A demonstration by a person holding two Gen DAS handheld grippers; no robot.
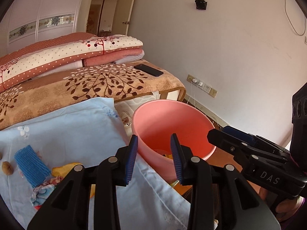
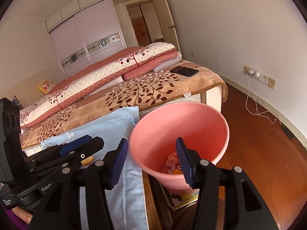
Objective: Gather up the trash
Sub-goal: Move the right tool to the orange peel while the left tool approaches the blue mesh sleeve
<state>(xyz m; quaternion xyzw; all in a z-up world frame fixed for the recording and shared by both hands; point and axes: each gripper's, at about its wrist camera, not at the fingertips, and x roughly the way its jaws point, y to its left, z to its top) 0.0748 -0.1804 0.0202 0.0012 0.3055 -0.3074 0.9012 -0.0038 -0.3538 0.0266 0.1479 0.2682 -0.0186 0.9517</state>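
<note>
A pink bin (image 1: 172,126) (image 2: 180,126) stands on the floor beside the bed, with wrappers (image 2: 171,163) and yellow scraps at its bottom. My left gripper (image 1: 154,137) is open and empty over the bin's near left rim. My right gripper (image 2: 152,140) is open too, empty, hanging over the bin's mouth. In the left wrist view the right gripper (image 1: 218,131) reaches in from the right. On a light blue cloth (image 1: 86,130) lie a blue foam net (image 1: 31,164), a walnut (image 1: 7,168), a yellow peel (image 1: 65,167) and a crumpled wrapper (image 1: 43,191).
A black phone (image 1: 148,70) (image 2: 184,71) lies on the leaf-patterned blanket (image 2: 153,94). A folded dotted quilt (image 1: 67,57) sits further back. Chargers and a white cable (image 2: 253,95) hang from wall sockets above the wooden floor (image 2: 259,153).
</note>
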